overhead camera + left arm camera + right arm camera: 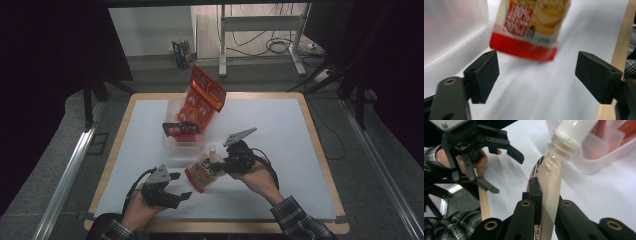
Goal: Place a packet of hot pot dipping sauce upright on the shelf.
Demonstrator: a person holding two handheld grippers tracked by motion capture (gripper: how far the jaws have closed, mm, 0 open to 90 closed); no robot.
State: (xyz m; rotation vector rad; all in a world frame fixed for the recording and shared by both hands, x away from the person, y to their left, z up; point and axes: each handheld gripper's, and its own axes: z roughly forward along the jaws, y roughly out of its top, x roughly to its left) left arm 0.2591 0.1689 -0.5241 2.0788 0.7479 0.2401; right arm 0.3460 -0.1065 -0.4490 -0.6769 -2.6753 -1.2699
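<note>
The soft white spouted pouch with an orange picture and a red bottom band (204, 171) hangs tilted just above the white table sheet (280, 150), near the table's six o'clock edge, pinched flat near its white screw cap (574, 131) by the right gripper (226, 164), whose black jaws are clamped on the pouch's neck. At eight o'clock from the pouch, the left gripper (181, 186) hovers apart from it, jaws spread wide with nothing between them. At twelve o'clock stands a clear plastic tub (176, 144) with a red snack bag (200, 102) leaning out of it
</note>
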